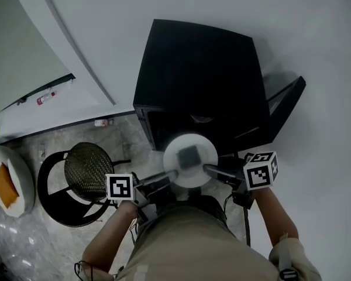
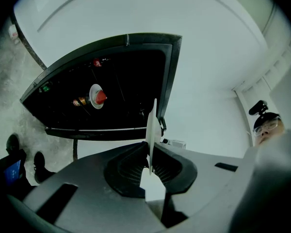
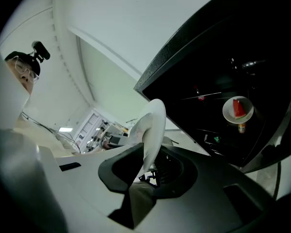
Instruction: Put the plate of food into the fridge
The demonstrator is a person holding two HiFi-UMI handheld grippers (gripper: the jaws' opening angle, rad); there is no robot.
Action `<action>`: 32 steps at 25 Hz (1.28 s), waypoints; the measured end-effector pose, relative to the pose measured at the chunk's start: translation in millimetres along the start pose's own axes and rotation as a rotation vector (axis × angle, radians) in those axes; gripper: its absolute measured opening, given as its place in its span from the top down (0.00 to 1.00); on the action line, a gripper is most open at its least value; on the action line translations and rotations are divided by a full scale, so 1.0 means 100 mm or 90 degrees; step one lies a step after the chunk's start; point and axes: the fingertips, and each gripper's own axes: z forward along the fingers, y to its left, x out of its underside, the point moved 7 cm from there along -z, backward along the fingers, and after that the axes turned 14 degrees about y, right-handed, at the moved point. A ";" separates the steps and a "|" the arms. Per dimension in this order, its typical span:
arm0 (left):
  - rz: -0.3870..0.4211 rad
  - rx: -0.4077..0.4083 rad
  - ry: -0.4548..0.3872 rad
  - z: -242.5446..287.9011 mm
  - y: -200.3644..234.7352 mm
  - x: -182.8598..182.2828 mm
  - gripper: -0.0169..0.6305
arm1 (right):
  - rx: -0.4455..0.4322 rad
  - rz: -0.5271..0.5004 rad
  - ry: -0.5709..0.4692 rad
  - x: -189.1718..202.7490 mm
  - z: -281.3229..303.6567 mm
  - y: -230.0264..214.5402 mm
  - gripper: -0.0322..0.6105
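The plate point(image 1: 190, 160) sits level, its opposite rims pinched by the left tongs point(image 1: 168, 178) and right tongs point(image 1: 213, 170); the open fridge point(image 1: 199, 81) lies directly ahead of both.

The left claw point(image 2: 150, 165) clamps the plate point(image 2: 152, 125) edge-on, facing the fridge point(image 2: 136, 64).

We see a white plate point(image 1: 174, 152) with a dark grey square point(image 1: 190, 156) at its middle, before a black fridge point(image 1: 199, 69). The left cube point(image 1: 120, 187) and right cube point(image 1: 261, 170) bear black squares on white. The stool point(image 1: 88, 167) is black, its seat finely woven. The floor point(image 1: 23, 239) is mottled grey, the wall point(image 1: 164, 4) plain white. An orange cushion point(image 1: 4, 186) shows at the edge. Inside the fridge a second plate point(image 2: 92, 95) is white, with a red piece point(image 2: 101, 97) on it
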 end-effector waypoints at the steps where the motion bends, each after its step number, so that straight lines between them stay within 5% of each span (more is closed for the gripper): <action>1: -0.001 -0.004 0.004 0.00 0.02 0.01 0.93 | -0.004 0.006 -0.003 0.03 0.03 -0.02 0.83; 8: 0.003 -0.019 0.037 -0.06 0.11 0.06 0.93 | -0.062 0.108 -0.057 0.23 0.13 -0.04 0.87; 18: 0.008 -0.048 0.093 -0.07 0.29 0.17 0.93 | -0.073 0.222 -0.077 0.56 0.27 -0.11 0.89; 32: 0.007 -0.082 0.089 0.16 0.36 0.38 0.93 | -0.117 0.271 -0.116 0.92 0.17 -0.25 0.90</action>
